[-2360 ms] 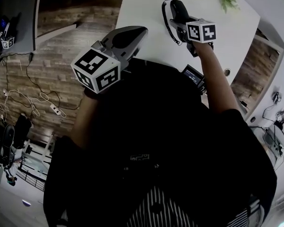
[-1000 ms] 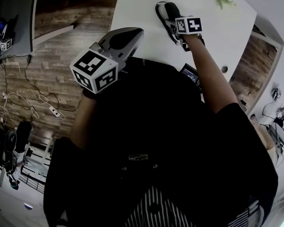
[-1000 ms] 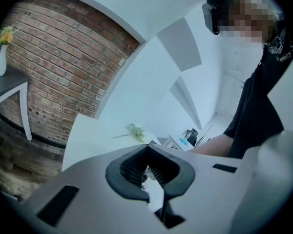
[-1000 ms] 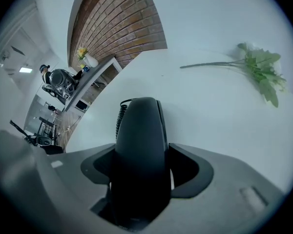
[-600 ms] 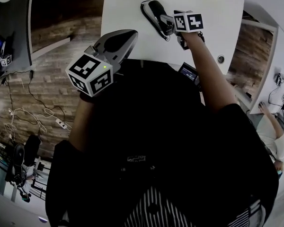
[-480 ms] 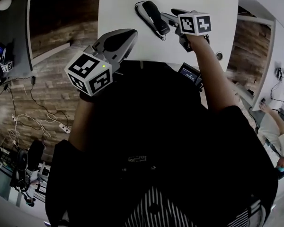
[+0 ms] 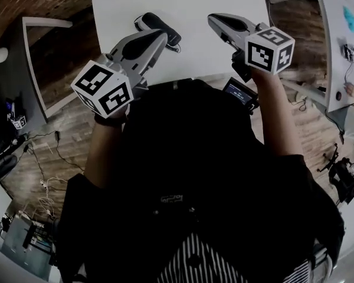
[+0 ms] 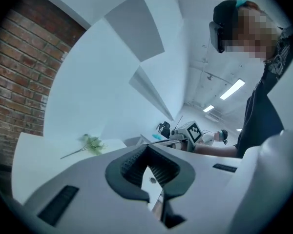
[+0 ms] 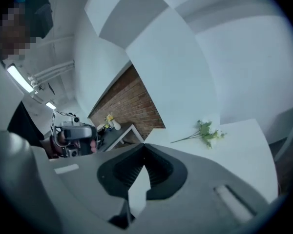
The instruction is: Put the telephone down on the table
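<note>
Since the telephone (image 7: 158, 27) already rests on the table (image 7: 194, 58) at upper left, the right gripper (image 7: 215, 19) has just closed empty; the left gripper (image 7: 158, 36) is also pinched together, empty.

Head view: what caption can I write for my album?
Telephone lies on the table; the empty right gripper, jaws just closed, hangs above.

White table (image 7: 194, 55), black telephone (image 7: 159, 27) lying flat on it; green sprig (image 9: 207, 133) lying apart
</note>
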The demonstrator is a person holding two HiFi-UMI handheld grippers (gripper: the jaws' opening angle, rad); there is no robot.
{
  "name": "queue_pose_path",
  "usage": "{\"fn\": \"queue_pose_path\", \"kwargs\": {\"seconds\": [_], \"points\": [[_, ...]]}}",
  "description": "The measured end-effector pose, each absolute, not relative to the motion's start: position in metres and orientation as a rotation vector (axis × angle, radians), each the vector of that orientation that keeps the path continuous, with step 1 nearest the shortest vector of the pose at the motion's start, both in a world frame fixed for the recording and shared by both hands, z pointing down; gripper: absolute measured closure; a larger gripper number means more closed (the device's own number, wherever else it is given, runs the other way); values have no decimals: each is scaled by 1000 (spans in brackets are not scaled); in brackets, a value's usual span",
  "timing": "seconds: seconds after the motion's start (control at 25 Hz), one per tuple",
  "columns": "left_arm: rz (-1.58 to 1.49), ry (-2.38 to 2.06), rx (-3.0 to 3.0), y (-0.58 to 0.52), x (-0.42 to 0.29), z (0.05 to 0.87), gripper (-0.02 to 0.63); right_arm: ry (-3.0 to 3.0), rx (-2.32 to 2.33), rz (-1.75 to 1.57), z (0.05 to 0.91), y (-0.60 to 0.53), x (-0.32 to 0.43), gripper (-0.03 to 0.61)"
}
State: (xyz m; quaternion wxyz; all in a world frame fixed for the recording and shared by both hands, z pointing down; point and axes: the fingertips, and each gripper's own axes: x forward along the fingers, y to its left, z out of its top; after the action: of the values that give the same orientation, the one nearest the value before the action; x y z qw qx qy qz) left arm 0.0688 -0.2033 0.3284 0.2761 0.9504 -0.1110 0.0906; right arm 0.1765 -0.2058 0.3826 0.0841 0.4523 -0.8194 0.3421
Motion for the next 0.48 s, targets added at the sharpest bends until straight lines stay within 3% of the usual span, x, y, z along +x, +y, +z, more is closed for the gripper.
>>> {"fn": "queue_pose_path", "kwargs": {"seconds": [0.24, 0.48], "points": [[185, -183, 2627, -178, 137, 285, 607, -2542, 1527, 847, 316, -151, 231, 578], [171, -137, 2673, -158, 161, 267, 607, -2592, 1563, 770, 289, -125, 246, 578]]}}
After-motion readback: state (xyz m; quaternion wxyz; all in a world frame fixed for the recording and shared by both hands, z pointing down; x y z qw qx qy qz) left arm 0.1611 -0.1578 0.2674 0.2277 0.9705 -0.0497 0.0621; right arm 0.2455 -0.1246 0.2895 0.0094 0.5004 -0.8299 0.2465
